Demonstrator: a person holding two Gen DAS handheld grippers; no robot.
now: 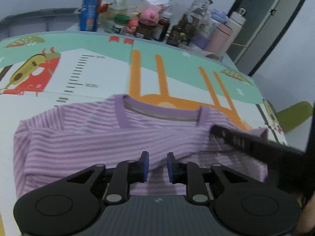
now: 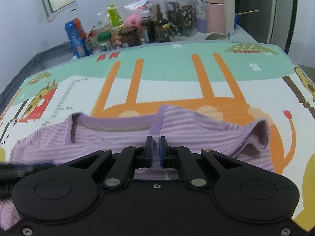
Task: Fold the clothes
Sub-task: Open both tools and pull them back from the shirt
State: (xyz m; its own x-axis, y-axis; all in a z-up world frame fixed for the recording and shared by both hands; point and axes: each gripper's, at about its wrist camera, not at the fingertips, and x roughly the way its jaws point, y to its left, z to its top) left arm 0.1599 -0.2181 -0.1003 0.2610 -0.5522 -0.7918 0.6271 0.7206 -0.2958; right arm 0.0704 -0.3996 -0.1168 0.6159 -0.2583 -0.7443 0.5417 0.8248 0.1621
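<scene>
A purple striped T-shirt (image 1: 98, 137) lies collar-away on the cartoon play mat (image 1: 98, 68), its sides folded in. My left gripper (image 1: 157, 157) hovers over the shirt's near middle, jaws apart, with nothing between the blue pads. The right gripper (image 1: 246, 141) shows as a dark bar across the shirt's right edge. In the right wrist view the shirt (image 2: 196, 129) has a raised fold at its right shoulder. My right gripper (image 2: 155, 139) sits just below the collar, its pads nearly together with only a thin slit. No cloth shows pinched there. The left gripper (image 2: 19, 169) is a blur at the left edge.
A crowd of bottles, jars, a blue can (image 1: 90, 9) and pink flasks (image 2: 214, 13) lines the far side of the mat. A dark door frame (image 1: 256, 29) stands at the right, and a green chair part (image 1: 291, 116) juts past the mat's right edge.
</scene>
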